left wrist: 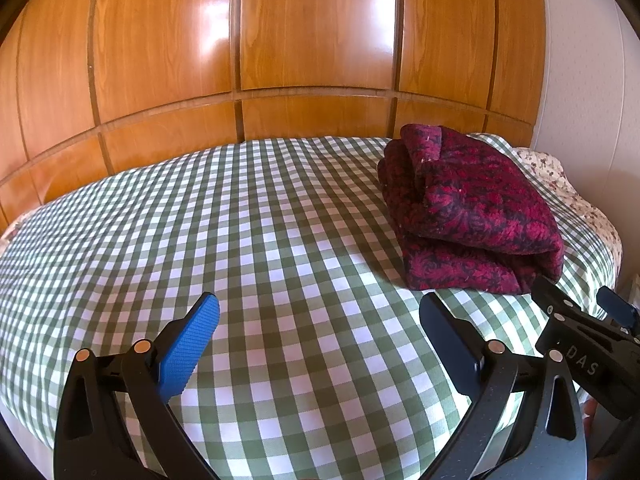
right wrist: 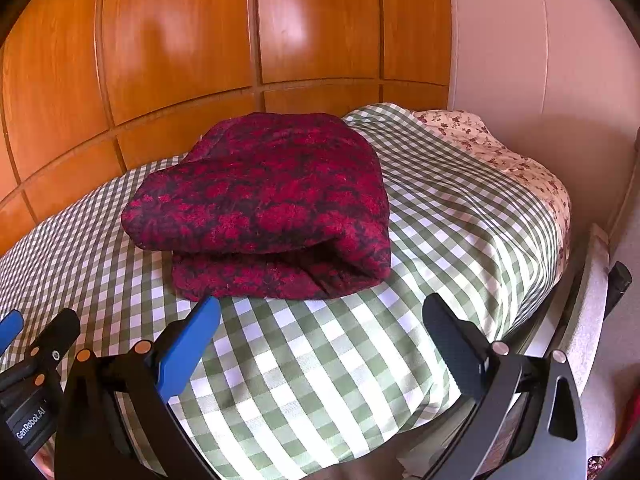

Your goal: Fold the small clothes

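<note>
**Folded garment on bed, both grippers empty**

Green-checked cover [left wrist: 260, 220] over bed, wood panel wall [left wrist: 240, 40] behind it, floral sheet [right wrist: 500, 148] showing at its far right edge. Red patterned garment [right wrist: 264, 208] lies folded on the cover, just beyond right gripper [right wrist: 320, 320], apart from left gripper [left wrist: 320, 320]. Both spread wide, holding nothing.

I see glossy wood panels [left wrist: 312, 32] w/ dark grooves filling the back, bright glare patches on them. White wall [right wrist: 520, 40] on the right. Bed [left wrist: 280, 240] in front, green-white check cover; floral sheet [right wrist: 516, 152] peeks out at its far right corner. Pale floor strip [right wrist: 592, 312] beside the bed, right side.
</note>
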